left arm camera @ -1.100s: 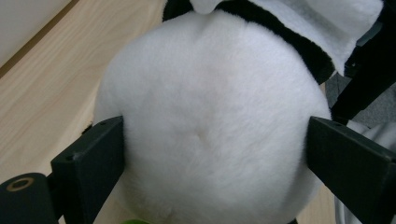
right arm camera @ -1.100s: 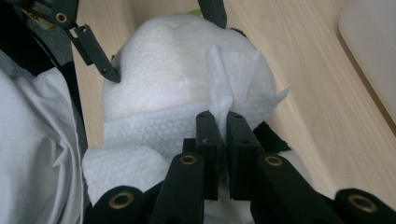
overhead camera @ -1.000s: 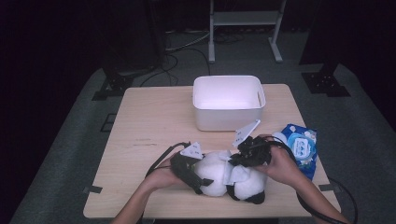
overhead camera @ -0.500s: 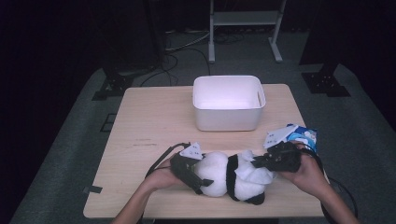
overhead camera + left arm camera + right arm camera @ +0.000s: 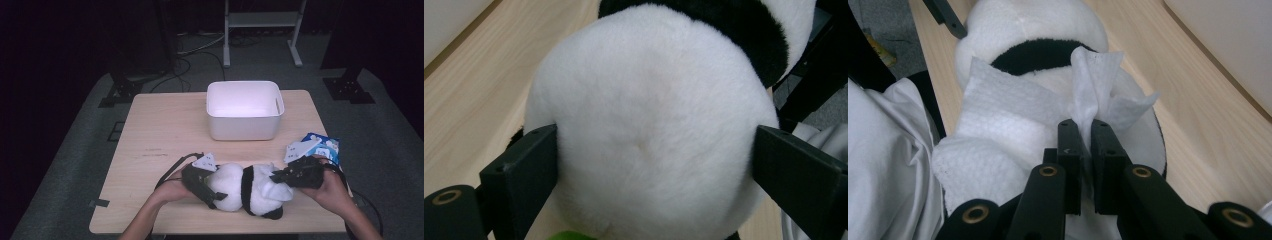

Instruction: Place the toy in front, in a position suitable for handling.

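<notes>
right gripper (image 5: 278,176) sliding rightward from a second ago, fingers pinching wet wipe (image 5: 1013,120) | left gripper (image 5: 207,192) fingers clamping panda plush (image 5: 250,187), lying on bench (image 5: 165,130) | wiping stroke probably underway

You have one black-and-white plush panda toy (image 5: 250,192) lying on one light wooden bench (image 5: 160,135). You have one white rectangular plastic bin (image 5: 245,112) standing at the far side of it, and one blue-and-white soft packet (image 5: 325,147) near the right edge. You have one white, crumpled paper wipe (image 5: 1013,120) draped over the panda. You work with two black tongs, the left tongs (image 5: 202,182) and the right tongs (image 5: 295,176), one in each of your two hands.
</notes>
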`<state>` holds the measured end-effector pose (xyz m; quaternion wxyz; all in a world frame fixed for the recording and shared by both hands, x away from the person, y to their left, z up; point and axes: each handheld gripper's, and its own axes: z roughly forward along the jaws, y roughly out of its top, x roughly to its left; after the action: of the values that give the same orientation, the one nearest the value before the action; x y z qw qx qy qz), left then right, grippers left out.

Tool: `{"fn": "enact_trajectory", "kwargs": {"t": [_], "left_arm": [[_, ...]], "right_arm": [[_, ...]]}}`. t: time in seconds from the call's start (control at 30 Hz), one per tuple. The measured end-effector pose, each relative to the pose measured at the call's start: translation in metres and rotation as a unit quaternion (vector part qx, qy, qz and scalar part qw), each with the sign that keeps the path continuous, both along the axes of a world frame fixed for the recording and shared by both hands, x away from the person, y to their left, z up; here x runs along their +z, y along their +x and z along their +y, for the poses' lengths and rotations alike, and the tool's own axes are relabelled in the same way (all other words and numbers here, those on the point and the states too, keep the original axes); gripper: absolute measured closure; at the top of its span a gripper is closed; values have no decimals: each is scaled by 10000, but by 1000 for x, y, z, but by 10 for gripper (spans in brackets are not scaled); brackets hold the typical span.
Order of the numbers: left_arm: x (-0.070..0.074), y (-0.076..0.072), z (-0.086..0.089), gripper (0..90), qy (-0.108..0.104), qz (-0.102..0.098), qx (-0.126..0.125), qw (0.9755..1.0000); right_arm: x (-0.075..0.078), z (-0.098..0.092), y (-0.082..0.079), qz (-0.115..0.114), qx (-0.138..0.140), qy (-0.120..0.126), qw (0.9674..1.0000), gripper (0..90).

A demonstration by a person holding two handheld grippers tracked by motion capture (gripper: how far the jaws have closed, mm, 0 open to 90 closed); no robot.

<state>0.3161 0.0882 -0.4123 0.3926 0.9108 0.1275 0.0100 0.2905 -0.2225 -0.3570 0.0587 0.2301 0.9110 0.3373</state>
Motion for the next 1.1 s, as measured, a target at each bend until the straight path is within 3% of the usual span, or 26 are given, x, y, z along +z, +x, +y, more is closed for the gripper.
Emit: {"fn": "enact_trajectory", "kwargs": {"t": [0.17, 0.27, 0.63, 0.87, 1.1], "left_arm": [[0, -2, -3, 76, 73, -46, 117, 9999], [0, -3, -5, 78, 116, -91, 131, 9998], [0, -5, -6, 79, 146, -127, 198, 9996], [-1, -4, -5, 79, 102, -88, 194, 9997], [-1, -5, -5, 79, 91, -115, 162, 9998]], "right_arm": [[0, 8, 0, -3, 101, 72, 9999, 841], [1, 11, -1, 50, 196, 258, 9995, 841], [-5, 50, -8, 263, 942, 74, 9952, 834], [6, 27, -4, 151, 582, 86, 9982, 835], [5, -9, 18, 243, 5, 233, 9994, 834]]}}
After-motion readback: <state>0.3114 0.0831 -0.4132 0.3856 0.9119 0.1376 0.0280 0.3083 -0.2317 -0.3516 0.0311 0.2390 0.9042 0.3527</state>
